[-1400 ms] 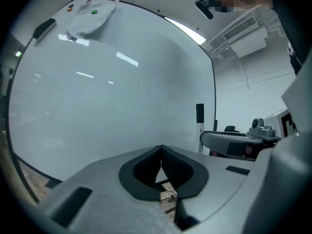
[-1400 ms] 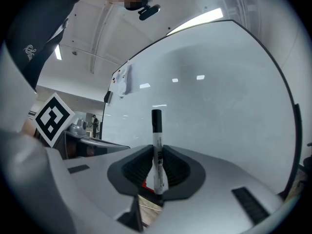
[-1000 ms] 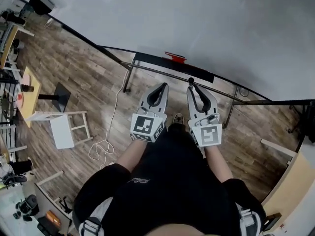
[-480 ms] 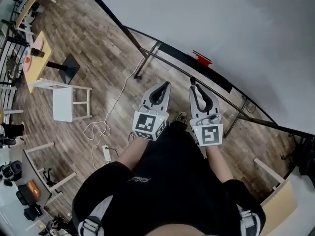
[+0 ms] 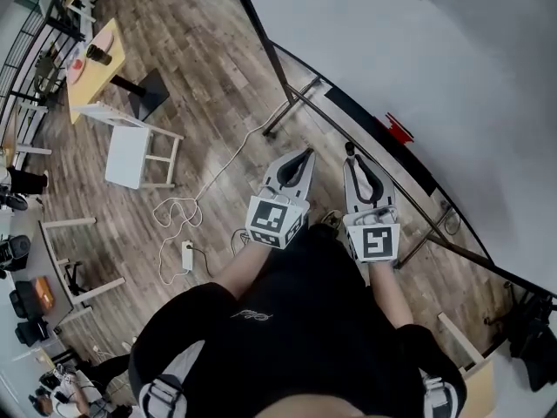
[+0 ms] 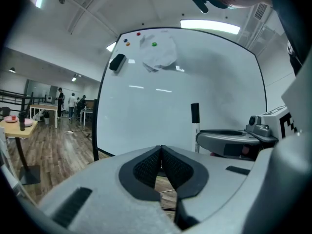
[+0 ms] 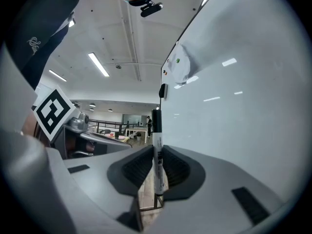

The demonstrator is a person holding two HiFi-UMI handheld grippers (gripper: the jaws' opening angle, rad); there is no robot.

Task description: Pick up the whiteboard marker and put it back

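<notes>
Standing at the far left of the head view, a yellow table (image 5: 91, 59) carries a dark cup, and a white stool (image 5: 130, 155) sits just beside it on the wooden floor (image 5: 200, 68). A white cable (image 5: 178, 212) snakes across the boards toward the person's feet. The left claw (image 6: 161, 151) is pinched tight, its dark pads meeting with nothing between them. Just right of it, well off the floor, the right claw (image 7: 157, 152) grips the whiteboard marker (image 7: 157, 140) by its white barrel, with the marker upright and its black cap on top. Both claws point toward the whiteboard (image 5: 418, 50), which fills the right side. A red object (image 5: 398, 131) rests on its lower ledge.
</notes>
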